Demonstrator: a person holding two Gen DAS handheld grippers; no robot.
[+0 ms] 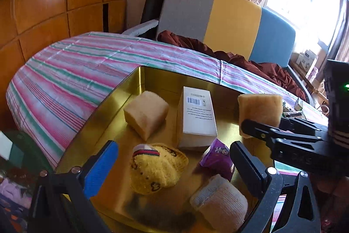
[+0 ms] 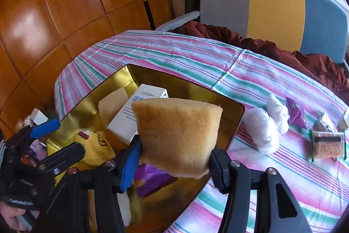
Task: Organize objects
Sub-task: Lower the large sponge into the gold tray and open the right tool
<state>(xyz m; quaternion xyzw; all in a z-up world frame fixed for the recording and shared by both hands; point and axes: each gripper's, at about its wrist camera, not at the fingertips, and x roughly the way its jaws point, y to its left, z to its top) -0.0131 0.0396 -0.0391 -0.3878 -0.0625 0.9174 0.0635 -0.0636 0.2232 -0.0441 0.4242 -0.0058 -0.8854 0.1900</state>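
On the striped surface (image 2: 196,62) the gold tray (image 2: 236,121) already holds several items, and the right tool (image 2: 174,153) pinches a tan sponge (image 2: 178,134) above it: the drop-in step, I judge, needing only a lowering and release. The left tool (image 1: 174,158) hangs spread, empty, over the tray; the white box (image 1: 197,117) bears a barcode and print too small to read.

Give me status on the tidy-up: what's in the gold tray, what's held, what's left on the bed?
Done: the gold tray already holds a sponge block, white box, yellow sock, purple packet and grey sock roll.
In hand: the right tool grips a tan sponge above the tray; the left tool is open.
Left: cotton balls, another purple packet and wrapped scrub pads.
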